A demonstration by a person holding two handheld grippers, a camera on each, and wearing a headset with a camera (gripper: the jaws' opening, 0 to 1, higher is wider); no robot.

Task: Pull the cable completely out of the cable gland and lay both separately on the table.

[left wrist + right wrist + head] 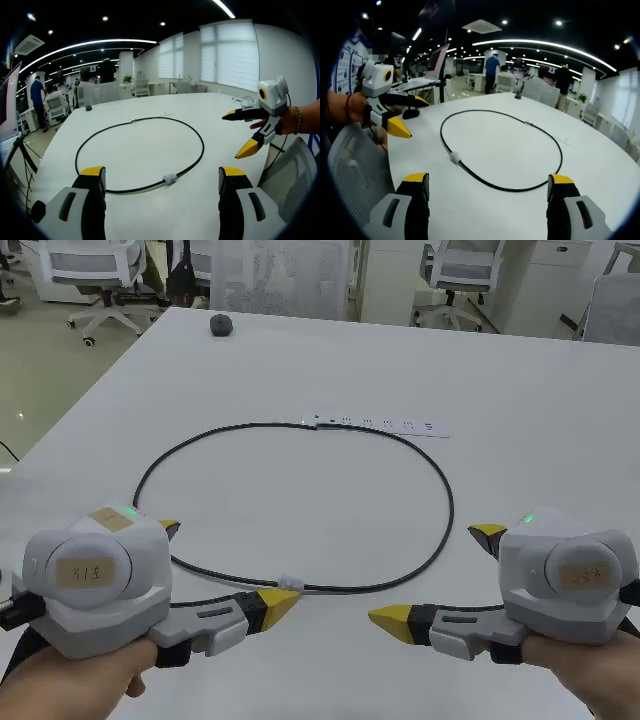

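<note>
1. cable gland: lies on the white table, threaded on the black cable. the cable leaves both ends of the gland and runs into a wide loop beyond it.
2. left gripper: jaws spread wide, holding nothing, raised on the near side of the gland.
3. right gripper: jaws spread wide, holding nothing, right of the gland and apart from it.
4. head view: a white strip lies across the loop from the gland; its print is too small to read. the handwriting on the paper tags on both gripper bodies is illegible.
5. right gripper view: people stand at desks far beyond the gland.
</note>
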